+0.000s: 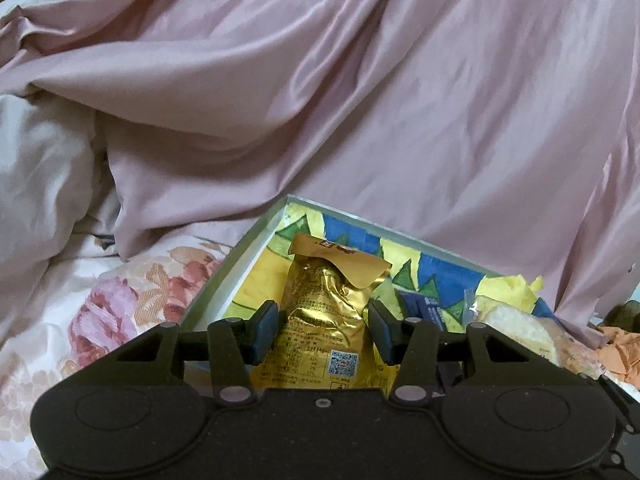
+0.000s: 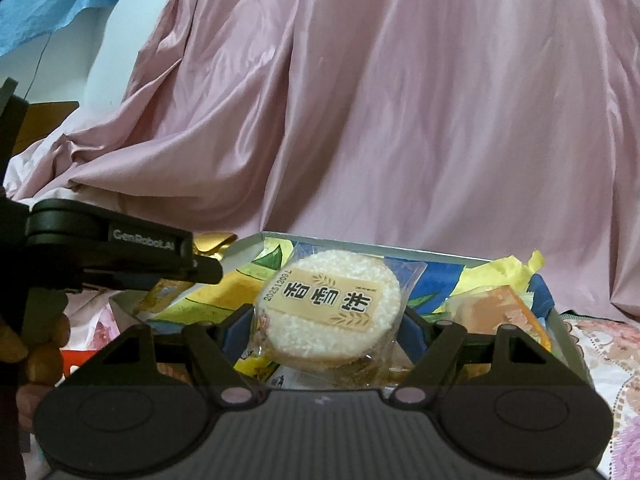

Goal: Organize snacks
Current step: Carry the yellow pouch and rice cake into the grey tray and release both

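In the left wrist view my left gripper (image 1: pixel 323 330) is shut on a crinkled gold foil snack packet (image 1: pixel 324 304), which stands upright between the pads over a shallow box (image 1: pixel 240 256) lined in yellow, blue and green. In the right wrist view my right gripper (image 2: pixel 326 332) is shut on a round white rice cracker (image 2: pixel 332 304) in a clear wrapper with a tan label, held over the same box (image 2: pixel 360 238). The left gripper (image 2: pixel 140 248) shows there at the left edge, over the box's left end.
The box lies on a floral bedsheet (image 1: pixel 112 312), with a heaped pink satin quilt (image 1: pixel 360 100) close behind it. Inside are a dark blue packet (image 1: pixel 428 308), an orange-wrapped snack (image 2: pixel 500 312) and torn yellow paper (image 2: pixel 508 272). A person's hand (image 2: pixel 40 360) grips the left tool.
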{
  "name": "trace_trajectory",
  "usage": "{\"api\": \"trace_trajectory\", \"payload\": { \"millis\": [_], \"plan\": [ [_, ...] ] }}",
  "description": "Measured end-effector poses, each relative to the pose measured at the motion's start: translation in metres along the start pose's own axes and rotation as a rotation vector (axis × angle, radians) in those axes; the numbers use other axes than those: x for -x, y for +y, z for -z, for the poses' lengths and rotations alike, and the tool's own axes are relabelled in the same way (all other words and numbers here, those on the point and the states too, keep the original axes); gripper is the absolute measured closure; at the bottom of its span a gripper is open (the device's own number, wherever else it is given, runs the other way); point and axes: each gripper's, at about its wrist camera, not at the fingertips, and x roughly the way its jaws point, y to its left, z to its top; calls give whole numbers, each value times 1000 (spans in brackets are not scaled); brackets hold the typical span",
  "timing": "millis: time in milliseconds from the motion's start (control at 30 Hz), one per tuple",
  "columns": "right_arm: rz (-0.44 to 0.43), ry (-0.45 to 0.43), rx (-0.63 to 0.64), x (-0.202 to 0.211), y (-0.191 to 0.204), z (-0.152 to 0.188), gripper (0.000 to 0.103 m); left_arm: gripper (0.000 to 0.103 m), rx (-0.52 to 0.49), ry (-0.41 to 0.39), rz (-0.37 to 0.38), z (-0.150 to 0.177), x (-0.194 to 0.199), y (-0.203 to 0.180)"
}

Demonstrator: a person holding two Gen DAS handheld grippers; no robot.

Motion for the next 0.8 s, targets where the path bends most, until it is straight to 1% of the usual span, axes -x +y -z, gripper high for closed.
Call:
{"api": "trace_trajectory", "payload": {
  "millis": [167,300,333,400,533,767,800],
  "plan": [
    [0,11,3,-4,2,2,24,51,7,15,-11,3,-5,1],
    [1,19,1,-5,2,4,23,47,9,23,-8,3,-6,1],
    [5,20,2,-6,2,4,21,45,10,21,-9,2,-5,1],
    [10,24,6,-7,3,5,16,34,15,19,-5,1,-4,2],
    [20,16,18,-3,4,7,9,25,27,4,-6,0,3,3],
    [40,-21,39,13,8,3,2,3,24,-31,-17,-4,27,6],
    [40,-26,41,17,8,2,1,2,24,-40,-21,-5,32,5]
  ]
}}
